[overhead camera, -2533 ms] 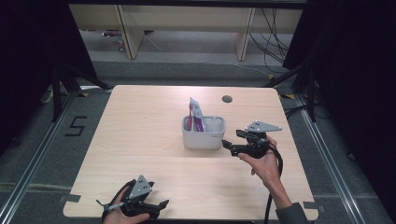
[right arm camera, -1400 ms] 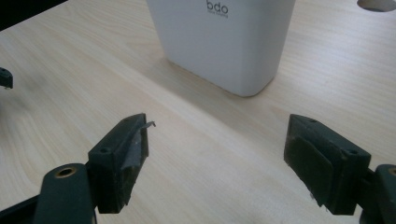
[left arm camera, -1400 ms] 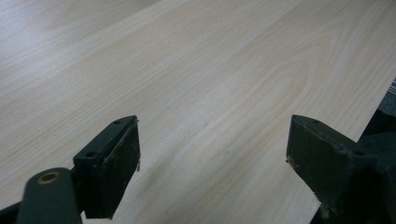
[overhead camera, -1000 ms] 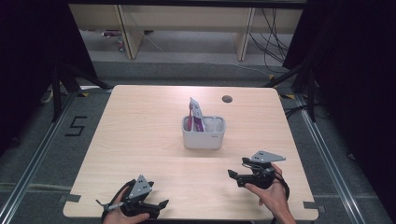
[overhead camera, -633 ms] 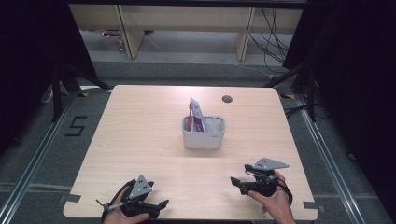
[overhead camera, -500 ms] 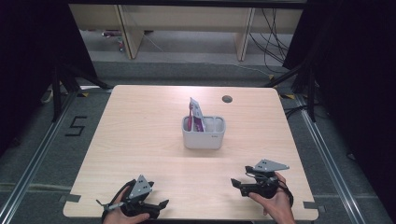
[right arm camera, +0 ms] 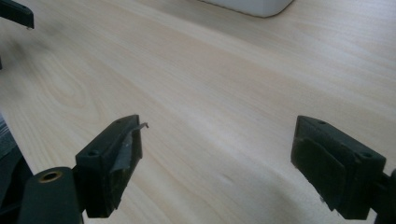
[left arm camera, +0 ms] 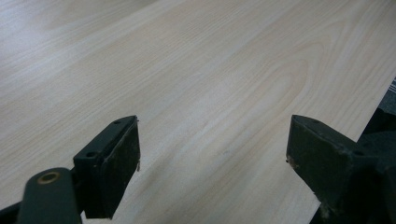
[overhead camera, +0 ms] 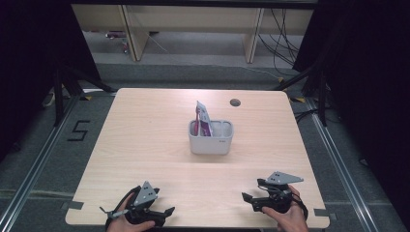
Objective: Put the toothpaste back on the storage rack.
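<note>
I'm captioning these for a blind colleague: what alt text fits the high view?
A white caddy holding a pink and white packet stands mid-table on a pale wooden table. At the near edge, the person's hands hold the left gripper and right gripper, both open and empty, apart from the caddy.

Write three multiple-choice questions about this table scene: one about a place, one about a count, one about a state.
1. Where does the white plastic container stand on the light wooden table?
A. near the middle
B. at the left edge
C. at the near right corner

2. How many pink and white packets stick out of the container?
A. none
B. one
C. three

3. How is the right claw?
A. shut on a packet
B. shut on the container
C. open, nothing between the jaws

Key: 1 A, the high view shows it central. 2 B, a single packet rises at its left side. 3 C, the right gripper view shows bare wood between spread jaws.
</note>
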### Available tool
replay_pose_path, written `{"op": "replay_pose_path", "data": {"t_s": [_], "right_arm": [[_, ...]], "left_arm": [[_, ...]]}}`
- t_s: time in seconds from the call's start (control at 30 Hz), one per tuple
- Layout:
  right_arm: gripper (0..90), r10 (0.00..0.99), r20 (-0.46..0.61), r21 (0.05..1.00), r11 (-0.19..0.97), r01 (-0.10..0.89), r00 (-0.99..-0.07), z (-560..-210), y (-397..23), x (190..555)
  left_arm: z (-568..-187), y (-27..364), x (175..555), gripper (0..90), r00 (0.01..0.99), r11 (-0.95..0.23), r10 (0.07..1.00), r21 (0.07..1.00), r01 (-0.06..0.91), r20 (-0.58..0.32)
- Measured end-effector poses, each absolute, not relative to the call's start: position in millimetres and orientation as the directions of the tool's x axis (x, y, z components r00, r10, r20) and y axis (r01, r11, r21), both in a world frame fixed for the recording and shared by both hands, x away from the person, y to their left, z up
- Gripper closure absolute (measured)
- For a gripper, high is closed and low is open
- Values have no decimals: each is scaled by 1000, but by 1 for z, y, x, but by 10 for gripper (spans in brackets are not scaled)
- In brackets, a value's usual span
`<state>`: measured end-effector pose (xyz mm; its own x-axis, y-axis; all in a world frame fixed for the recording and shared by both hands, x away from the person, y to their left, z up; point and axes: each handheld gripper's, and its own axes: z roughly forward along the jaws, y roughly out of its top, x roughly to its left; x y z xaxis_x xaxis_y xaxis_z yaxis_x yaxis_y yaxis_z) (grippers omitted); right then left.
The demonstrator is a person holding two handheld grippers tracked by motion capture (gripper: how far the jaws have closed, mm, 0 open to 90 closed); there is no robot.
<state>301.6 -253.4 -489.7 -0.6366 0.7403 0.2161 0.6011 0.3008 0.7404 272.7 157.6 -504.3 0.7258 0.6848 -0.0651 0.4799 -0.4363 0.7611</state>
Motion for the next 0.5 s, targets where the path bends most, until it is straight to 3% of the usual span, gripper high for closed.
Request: {"op": "replay_pose_path", "data": {"t_s": [0.03, 0.07, 0.5], "right_arm": [[168, 714, 211, 747, 323, 581, -668, -492, -255, 304], [168, 745, 216, 733, 303, 609, -631, -491, -253, 300], [166, 738, 167, 736, 348, 581, -653, -495, -262, 291]], "left_arm": [[-504, 158, 273, 169, 726, -436, 685, 761, 480, -65], [-504, 158, 273, 169, 726, -436, 685, 761, 480, -65], [-505, 157, 272, 169, 725, -431, 685, 764, 480, -69]]}}
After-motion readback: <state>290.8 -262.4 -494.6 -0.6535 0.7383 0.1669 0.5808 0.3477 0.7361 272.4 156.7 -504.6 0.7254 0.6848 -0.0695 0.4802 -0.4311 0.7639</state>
